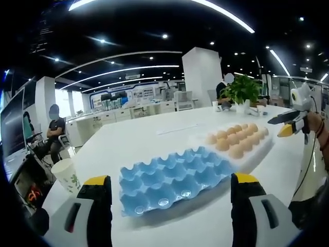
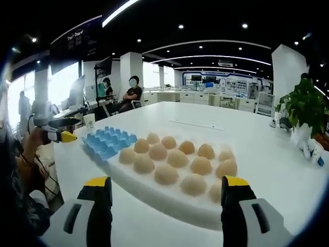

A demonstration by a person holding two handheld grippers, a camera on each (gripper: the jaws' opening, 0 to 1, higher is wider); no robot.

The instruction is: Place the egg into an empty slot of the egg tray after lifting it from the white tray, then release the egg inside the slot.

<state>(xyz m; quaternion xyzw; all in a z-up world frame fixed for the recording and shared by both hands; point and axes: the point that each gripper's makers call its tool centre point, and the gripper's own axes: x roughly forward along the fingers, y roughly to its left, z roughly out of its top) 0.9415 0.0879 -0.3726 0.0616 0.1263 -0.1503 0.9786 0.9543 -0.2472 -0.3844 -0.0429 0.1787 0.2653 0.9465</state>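
While both grippers hung above the white table (image 1: 154, 139), the scene read as follows, near to far.

Left gripper (image 1: 170, 198): its yellow-tipped fingers (image 1: 97, 181) stood wide apart at 6 o'clock of the left gripper view, holding nothing.

Blue egg tray (image 1: 172, 177): lay just beyond those fingers, every visible slot empty, its far end touching or nearly touching the white tray (image 1: 257, 152).

Eggs (image 1: 234, 139): sat in rows on the white tray toward 2 o'clock of the left gripper view; none was lifted.

Right gripper (image 2: 167, 198): fingers (image 2: 234, 182) spread wide at 6 o'clock of the right gripper view, empty, with the eggs (image 2: 177, 159) close ahead on the white tray (image 2: 154, 193).

Paper cup (image 1: 66, 174): stood at 8 o'clock of the left gripper view near the table edge.

Potted plant (image 1: 241, 92): stood at the far end of the table, at 1 o'clock.

Seated person (image 1: 54, 131): sat well beyond the table, at 9 o'clock.
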